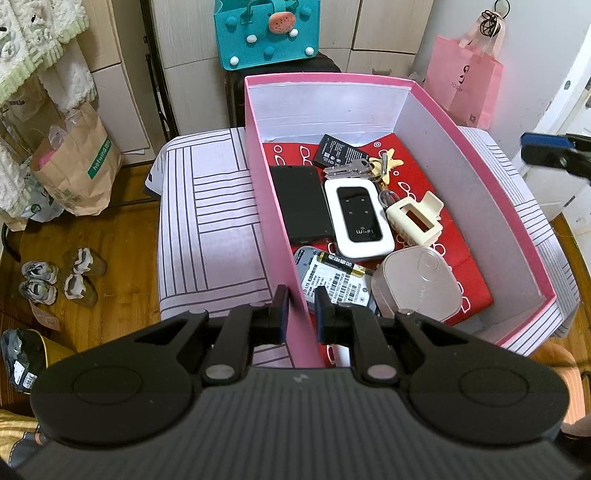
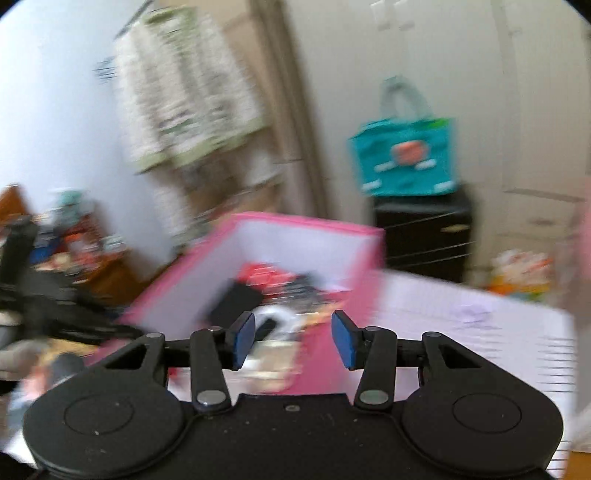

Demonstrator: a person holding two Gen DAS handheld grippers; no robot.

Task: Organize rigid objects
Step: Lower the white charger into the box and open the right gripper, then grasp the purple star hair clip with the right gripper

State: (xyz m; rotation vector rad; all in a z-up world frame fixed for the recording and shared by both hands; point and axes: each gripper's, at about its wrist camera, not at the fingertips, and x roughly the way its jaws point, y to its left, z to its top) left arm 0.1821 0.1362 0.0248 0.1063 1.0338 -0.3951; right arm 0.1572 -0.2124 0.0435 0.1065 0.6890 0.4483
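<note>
Left gripper (image 1: 302,314), nearest the lens in the left wrist view: jaws drawn in narrow, one pad either side of the near left wall of the pink box (image 1: 476,147), clamped on that wall. The box sits on a striped white cloth (image 1: 207,221) and is open at the top.

Contents of the box, resting on a red patterned liner (image 1: 469,258):
- black phone (image 1: 301,203), flat against the left wall;
- white Wi-Fi router (image 1: 358,218), just beside the phone on its right;
- bunch of keys (image 1: 351,168), touching the router's far end;
- dark flat battery (image 1: 338,149), at the far end, partly under the keys;
- cream hair claw (image 1: 415,218), right of the router;
- silver rounded case (image 1: 417,284), at the near end;
- labelled battery pack (image 1: 332,280), near end, between the left wall and the silver case.

Right gripper (image 2: 293,339): jaws stand about half apart, nothing between the blue pads (image 2: 243,341). It hangs in the air above the near right corner of the box. The right wrist view is heavily smeared; the box contents there appear to be the same items but cannot be confirmed singly.

Surroundings: teal felt bag (image 1: 266,33) on a black case behind the box; pink paper bag (image 1: 465,81) far right; brown paper bag (image 1: 79,162) on the wooden floor at left.
</note>
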